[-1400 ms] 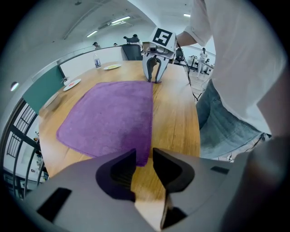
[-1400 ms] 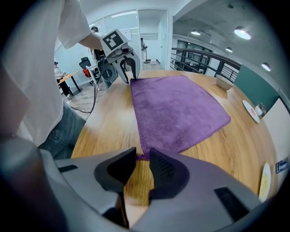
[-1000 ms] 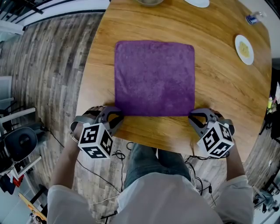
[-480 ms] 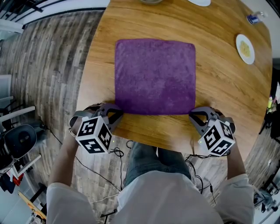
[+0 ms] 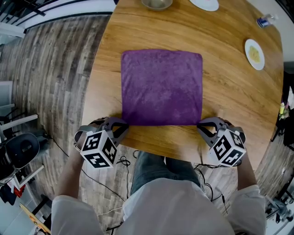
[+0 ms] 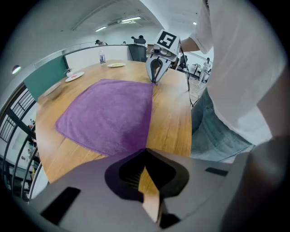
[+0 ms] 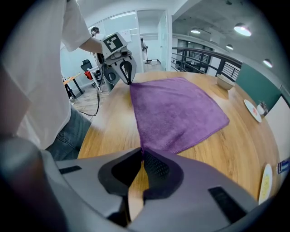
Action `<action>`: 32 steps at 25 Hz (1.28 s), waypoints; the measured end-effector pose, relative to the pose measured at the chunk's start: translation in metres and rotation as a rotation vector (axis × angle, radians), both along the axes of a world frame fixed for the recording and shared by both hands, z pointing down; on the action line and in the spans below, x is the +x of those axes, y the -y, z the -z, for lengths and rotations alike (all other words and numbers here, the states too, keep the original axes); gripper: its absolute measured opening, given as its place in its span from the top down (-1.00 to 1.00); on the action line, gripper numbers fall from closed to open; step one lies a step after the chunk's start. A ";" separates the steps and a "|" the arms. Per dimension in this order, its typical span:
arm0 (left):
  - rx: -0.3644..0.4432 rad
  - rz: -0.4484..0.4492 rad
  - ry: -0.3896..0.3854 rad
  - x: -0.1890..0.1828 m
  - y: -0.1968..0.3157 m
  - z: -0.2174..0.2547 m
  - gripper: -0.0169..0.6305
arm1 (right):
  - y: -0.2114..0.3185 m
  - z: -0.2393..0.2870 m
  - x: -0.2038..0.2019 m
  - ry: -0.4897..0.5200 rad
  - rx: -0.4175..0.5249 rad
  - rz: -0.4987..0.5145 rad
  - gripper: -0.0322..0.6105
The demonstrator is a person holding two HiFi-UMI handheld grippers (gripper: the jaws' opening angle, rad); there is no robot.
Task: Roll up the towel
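A purple towel (image 5: 161,87) lies flat and square on the wooden table (image 5: 229,96). My left gripper (image 5: 125,125) is at its near left corner, jaws shut on that corner. In the left gripper view the towel (image 6: 113,113) runs right into the closed tips of the left gripper (image 6: 146,150). My right gripper (image 5: 200,125) is at the near right corner, shut on it as well. In the right gripper view the towel (image 7: 176,111) ends in the pinch of the right gripper (image 7: 142,153). Both point steeply down near the table's front edge.
At the table's far edge stand a bowl (image 5: 157,3) and a white plate (image 5: 204,3). On the right are a plate with yellow food (image 5: 255,53) and a small blue object (image 5: 263,20). The person's legs are just behind the front edge; cables lie on the floor.
The left gripper's jaws have closed onto the towel's near left corner and its cube has shifted a little. The towel still lies flat. The right gripper has kept still.
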State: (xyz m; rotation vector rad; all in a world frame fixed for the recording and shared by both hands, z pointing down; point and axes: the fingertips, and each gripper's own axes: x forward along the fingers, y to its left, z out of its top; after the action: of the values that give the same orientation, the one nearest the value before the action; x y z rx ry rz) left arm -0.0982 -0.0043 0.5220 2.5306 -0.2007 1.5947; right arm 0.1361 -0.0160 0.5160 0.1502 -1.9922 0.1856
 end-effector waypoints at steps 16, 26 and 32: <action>0.039 0.109 0.000 -0.008 0.063 0.008 0.91 | 0.054 0.010 -0.003 0.005 0.036 -0.074 0.84; 0.059 0.124 0.018 -0.009 0.076 -0.003 0.91 | 0.071 0.001 -0.002 -0.002 0.059 -0.115 0.84; 0.091 0.137 0.016 -0.009 0.080 -0.005 0.81 | 0.076 -0.005 -0.001 -0.008 0.083 -0.132 0.83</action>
State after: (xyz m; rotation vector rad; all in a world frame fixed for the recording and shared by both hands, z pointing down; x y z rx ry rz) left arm -0.1071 -0.0840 0.5272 2.5091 -0.4482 1.5889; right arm 0.1355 -0.0916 0.5209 0.3363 -1.9841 0.1867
